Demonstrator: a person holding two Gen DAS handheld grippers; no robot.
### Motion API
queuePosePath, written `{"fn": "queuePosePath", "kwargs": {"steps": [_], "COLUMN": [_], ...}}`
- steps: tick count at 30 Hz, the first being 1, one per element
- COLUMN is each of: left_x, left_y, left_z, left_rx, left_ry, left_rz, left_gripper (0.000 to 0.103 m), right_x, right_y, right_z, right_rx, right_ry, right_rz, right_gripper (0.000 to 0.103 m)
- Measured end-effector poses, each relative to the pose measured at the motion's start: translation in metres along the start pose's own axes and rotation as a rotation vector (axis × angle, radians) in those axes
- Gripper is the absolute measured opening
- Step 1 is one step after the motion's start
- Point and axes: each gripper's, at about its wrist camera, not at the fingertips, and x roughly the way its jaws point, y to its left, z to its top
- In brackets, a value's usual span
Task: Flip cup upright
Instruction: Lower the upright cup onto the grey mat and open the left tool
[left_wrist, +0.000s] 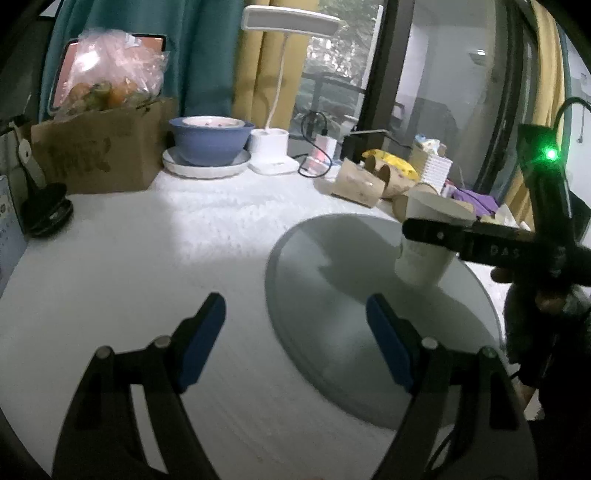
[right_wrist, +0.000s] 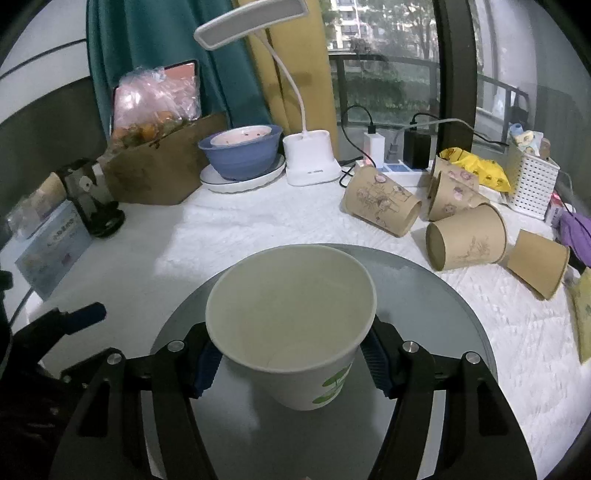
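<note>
On the white table (right_wrist: 258, 229), the right gripper (right_wrist: 291, 356) holds the upright cup (right_wrist: 291, 325) between its fingers above the grey disc (right_wrist: 443, 314); the left gripper (left_wrist: 295, 339) stands wide, holding nothing.

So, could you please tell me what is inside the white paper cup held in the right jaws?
The white paper cup looks empty: bare pale walls and part of its bottom show. Its near wall hides the rest of the bottom.

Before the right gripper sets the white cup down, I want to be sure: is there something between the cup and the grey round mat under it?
Nothing visible. The right gripper holds the white cup mouth up over the grey mat, whose surface beneath looks bare. The brown cups lie off the mat, and the left gripper is open, apart from it.
</note>
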Motion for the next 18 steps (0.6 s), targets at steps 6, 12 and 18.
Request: {"fn": "queuePosePath", "kwargs": {"steps": [6, 12, 18], "left_x": [0.013, 0.019, 0.022], "left_y": [0.008, 0.008, 0.009], "left_z": [0.005, 0.005, 0.005], "left_rx": [-0.028, -0.032, -0.040], "left_ry": [0.021, 0.037, 0.054], "left_rz": [-0.012, -0.025, -0.037], "left_gripper": [0.080, 0.080, 0.080], "right_x": [0.016, 0.019, 0.018], "right_y": [-0.008, -0.013, -0.011], "right_z": [0.005, -0.001, -0.006], "right_rx": [0.000, 0.007, 0.003], "right_ry": [0.026, 0.048, 0.045], "right_rz": [-0.023, -0.035, -0.038], "right_gripper": [0.069, 0.069, 0.069]}}
